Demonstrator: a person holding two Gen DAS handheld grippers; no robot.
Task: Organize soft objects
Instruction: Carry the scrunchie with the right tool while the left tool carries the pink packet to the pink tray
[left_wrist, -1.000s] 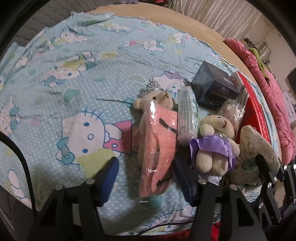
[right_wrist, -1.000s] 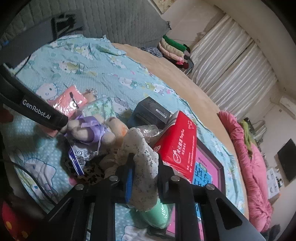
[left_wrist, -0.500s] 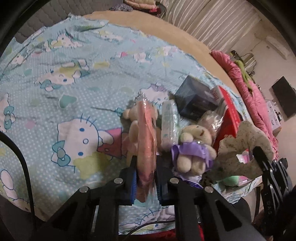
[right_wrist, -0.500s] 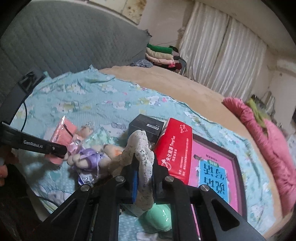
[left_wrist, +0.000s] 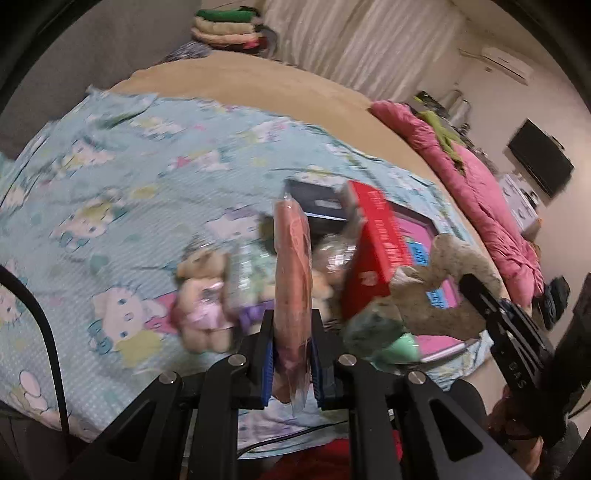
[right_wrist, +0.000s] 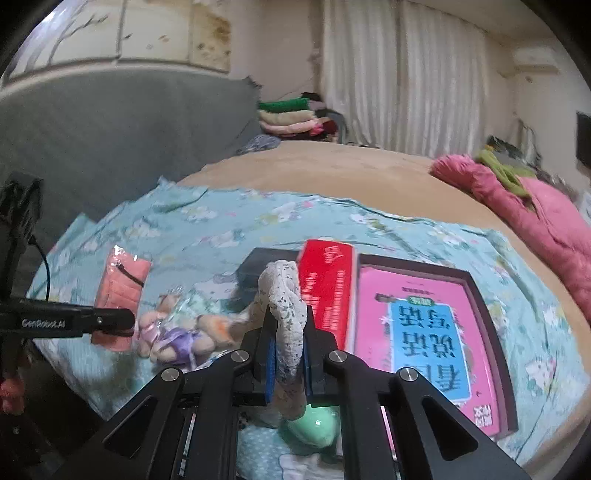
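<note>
Above bed (right_wrist: 332, 173) | left fingers (left_wrist: 266, 363) clamp pink packet (left_wrist: 293, 266) | right fingers (right_wrist: 270, 363) clamp lace cloth (right_wrist: 282, 295)

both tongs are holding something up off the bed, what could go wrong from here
The left tongs pinch the pink packet in clear wrap only at its lower end; the slick film could slip out. The right tongs grip the lace cloth mid-length, so its hanging end may brush the green egg-shaped object below. The two small teddy bears lie near the bed's edge and could get knocked off.
</note>
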